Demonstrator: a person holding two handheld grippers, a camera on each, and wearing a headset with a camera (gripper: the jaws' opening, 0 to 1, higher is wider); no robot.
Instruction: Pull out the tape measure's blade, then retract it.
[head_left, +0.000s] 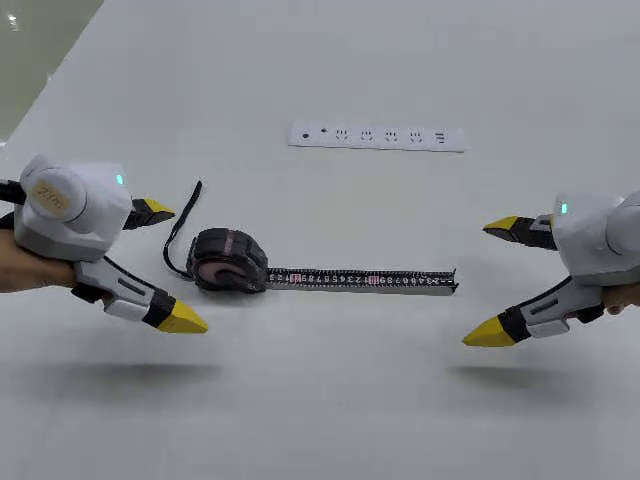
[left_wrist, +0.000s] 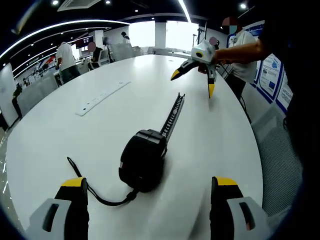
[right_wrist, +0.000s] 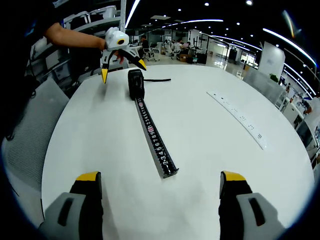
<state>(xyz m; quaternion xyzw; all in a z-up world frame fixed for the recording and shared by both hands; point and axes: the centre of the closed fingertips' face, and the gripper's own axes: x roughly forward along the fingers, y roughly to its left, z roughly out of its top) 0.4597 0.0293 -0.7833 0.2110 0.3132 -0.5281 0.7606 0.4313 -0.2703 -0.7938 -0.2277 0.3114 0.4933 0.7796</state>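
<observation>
We held both tools off the work. The left hand-held gripper (head_left: 175, 267) hung released, jaws spread wide and grasping nothing. The tape measure case (head_left: 228, 260) lay on the bench (head_left: 320, 410) just ahead of the gap between its yellow tips, touching neither. The right hand-held gripper (head_left: 490, 280) was likewise released and empty, facing the end hook (head_left: 454, 280), near it but apart.

The blade (head_left: 360, 279) ran flat along the bench from the case toward the right hand-held gripper, so the whole tape lay between the two. We judged the pull-out done and the retraction not yet begun. The blade was probably held out by a lock that we could not see. Open jaws at each end suited steadying the case and guiding the hook home.

The left gripper view gave us the case's dark rear and people (left_wrist: 65, 55) beyond the bench. The right gripper view made the blade's printed numbers legible and showed the left hand-held gripper (right_wrist: 123, 73) beyond the case. The head view showed the case's reddish side face and the lanyard (head_left: 176, 228) curling toward the left hand-held gripper's upper tip. It also showed a power strip (head_left: 377, 136) well beyond the blade.
</observation>
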